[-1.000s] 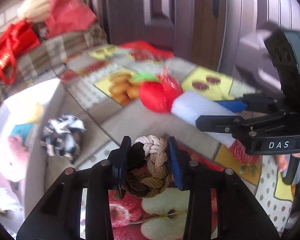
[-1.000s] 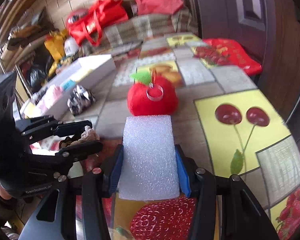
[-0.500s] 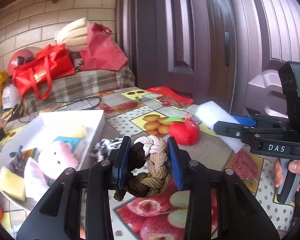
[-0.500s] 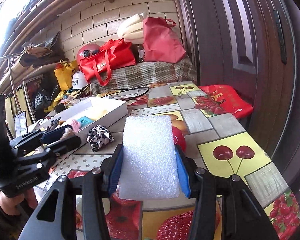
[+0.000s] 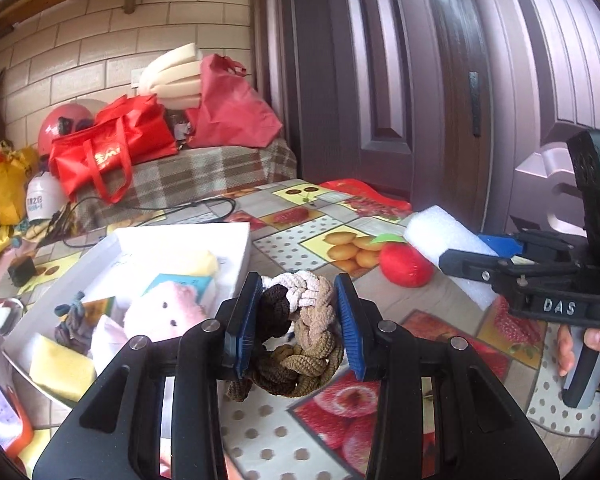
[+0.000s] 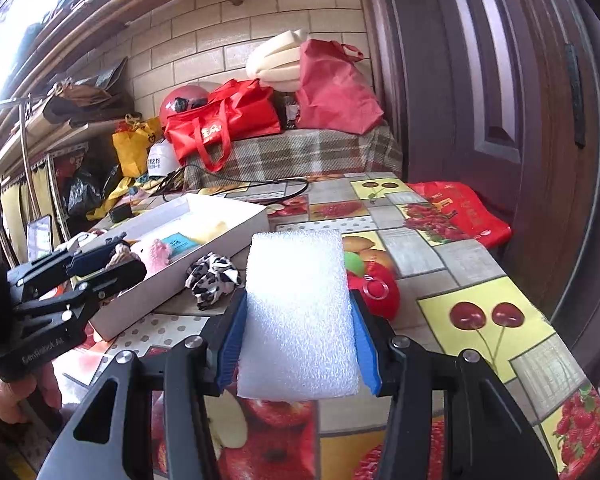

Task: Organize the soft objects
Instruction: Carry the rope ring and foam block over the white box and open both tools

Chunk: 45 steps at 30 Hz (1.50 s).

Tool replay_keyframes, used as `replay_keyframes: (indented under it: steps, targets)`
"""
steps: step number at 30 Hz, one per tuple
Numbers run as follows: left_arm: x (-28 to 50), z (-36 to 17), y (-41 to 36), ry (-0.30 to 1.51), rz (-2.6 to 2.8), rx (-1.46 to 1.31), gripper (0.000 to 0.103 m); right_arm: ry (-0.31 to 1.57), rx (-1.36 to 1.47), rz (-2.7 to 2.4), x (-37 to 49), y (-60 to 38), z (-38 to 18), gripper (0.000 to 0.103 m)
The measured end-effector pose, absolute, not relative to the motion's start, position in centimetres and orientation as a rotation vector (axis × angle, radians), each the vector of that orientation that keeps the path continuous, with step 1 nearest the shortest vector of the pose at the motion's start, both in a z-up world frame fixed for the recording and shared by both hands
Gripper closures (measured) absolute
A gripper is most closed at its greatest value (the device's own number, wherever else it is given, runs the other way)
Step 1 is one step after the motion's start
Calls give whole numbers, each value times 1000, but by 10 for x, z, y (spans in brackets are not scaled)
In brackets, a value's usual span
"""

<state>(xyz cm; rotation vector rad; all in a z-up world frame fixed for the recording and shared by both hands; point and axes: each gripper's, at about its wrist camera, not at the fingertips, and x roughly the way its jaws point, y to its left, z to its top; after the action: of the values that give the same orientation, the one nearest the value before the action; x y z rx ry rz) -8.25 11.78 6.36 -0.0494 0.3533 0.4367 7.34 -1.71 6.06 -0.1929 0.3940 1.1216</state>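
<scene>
Pointing forward — foam block [image 6: 298,312] lengthwise

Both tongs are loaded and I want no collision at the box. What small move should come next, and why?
Probably carry the left tongs with the braided rope knot leftward over the white box first. The knot is clamped and lifted, and the box sits just to its left. The right tongs, shut on the foam block, sit farther from it, so they can wait.
</scene>
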Motion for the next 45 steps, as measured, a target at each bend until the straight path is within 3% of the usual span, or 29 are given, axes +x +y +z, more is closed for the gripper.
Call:
replay_keyframes:
  steps: [15, 45]
  targets:
    - [-101, 66, 135, 301, 501, -41, 66, 372, -213, 1145, 54, 14, 60, 54]
    - [-137, 58, 254, 308, 801, -184, 66, 341, -316, 1300, -1, 128, 58, 53]
